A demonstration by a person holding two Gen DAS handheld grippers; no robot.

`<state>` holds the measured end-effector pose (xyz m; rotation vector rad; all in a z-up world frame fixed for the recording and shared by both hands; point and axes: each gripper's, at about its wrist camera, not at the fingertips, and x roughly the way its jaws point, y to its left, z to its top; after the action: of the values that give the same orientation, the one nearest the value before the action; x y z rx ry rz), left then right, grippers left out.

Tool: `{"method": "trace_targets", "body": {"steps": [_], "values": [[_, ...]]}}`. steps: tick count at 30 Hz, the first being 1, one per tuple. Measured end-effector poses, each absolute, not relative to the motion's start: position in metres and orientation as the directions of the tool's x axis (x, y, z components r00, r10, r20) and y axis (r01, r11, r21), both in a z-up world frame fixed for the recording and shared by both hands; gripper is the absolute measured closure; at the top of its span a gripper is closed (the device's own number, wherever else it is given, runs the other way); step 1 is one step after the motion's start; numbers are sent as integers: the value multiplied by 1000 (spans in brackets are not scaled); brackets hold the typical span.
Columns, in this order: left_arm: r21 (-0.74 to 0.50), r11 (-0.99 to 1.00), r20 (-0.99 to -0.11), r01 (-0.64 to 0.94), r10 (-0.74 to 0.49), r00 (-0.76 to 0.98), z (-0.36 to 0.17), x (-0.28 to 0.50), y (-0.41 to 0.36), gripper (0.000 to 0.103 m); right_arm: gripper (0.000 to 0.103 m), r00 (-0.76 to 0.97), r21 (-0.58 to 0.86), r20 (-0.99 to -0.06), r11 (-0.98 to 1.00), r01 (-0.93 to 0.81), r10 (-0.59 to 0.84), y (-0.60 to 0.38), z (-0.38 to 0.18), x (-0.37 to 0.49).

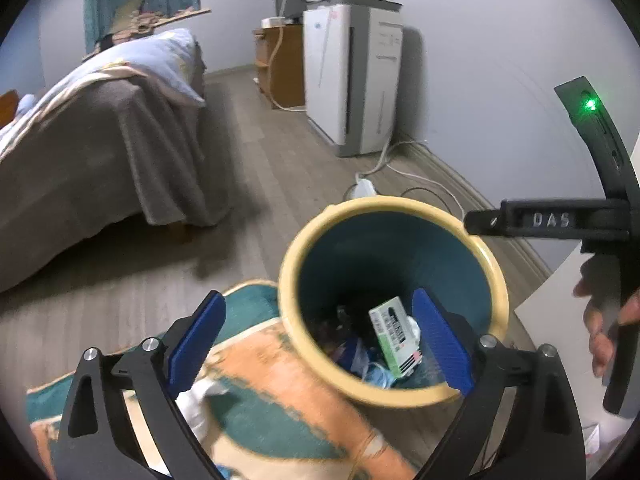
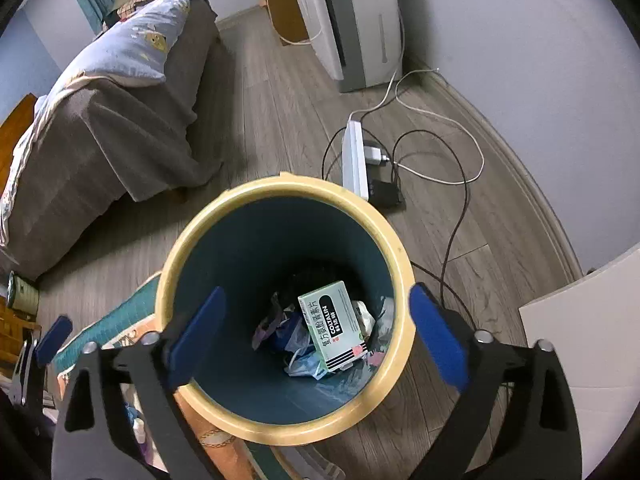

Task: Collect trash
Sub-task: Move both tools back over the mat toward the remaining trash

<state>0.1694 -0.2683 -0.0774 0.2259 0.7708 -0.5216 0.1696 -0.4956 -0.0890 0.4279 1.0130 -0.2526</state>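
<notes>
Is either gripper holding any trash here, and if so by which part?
Nothing is held. Both the left gripper and the right gripper are open and empty above the bin; the green box lies inside.

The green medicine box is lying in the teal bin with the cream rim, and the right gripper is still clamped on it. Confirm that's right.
Not quite. The green medicine box does lie in the teal bin among other trash, but the right gripper is not clamped on it: its jaws stand wide open above the bin, holding nothing. The right wrist view shows this.
</notes>
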Motion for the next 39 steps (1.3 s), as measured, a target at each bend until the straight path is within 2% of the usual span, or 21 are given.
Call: {"method": "trace_targets", "body": {"steps": [11, 19, 23, 29, 34, 39], "values": [[50, 918, -635, 392, -274, 722, -9, 130, -159, 5, 6, 571, 215, -821, 936, 280, 18, -425, -41, 169], [-1, 979, -610, 202, -160, 776, 12, 95, -55, 5, 6, 574, 171, -817, 973, 154, 53, -342, -27, 166], [-7, 994, -609, 113, -94, 788, 3, 80, -12, 5, 6, 545, 134, -836, 988, 80, 69, -297, -35, 161], [-10, 1000, -677, 5, -10, 736, -27, 77, 39, 5, 6, 507, 101, -858, 995, 4, 85, -248, -52, 154], [-9, 1000, -729, -28, 13, 684, -53, 79, 64, 5, 6, 443, 129, -889, 992, 2, 115, -217, -72, 153], [36, 999, -778, 3, 26, 627, -83, 74, 73, 5, 6, 410, 106, -906, 994, -12, 102, -191, -86, 150]]}}
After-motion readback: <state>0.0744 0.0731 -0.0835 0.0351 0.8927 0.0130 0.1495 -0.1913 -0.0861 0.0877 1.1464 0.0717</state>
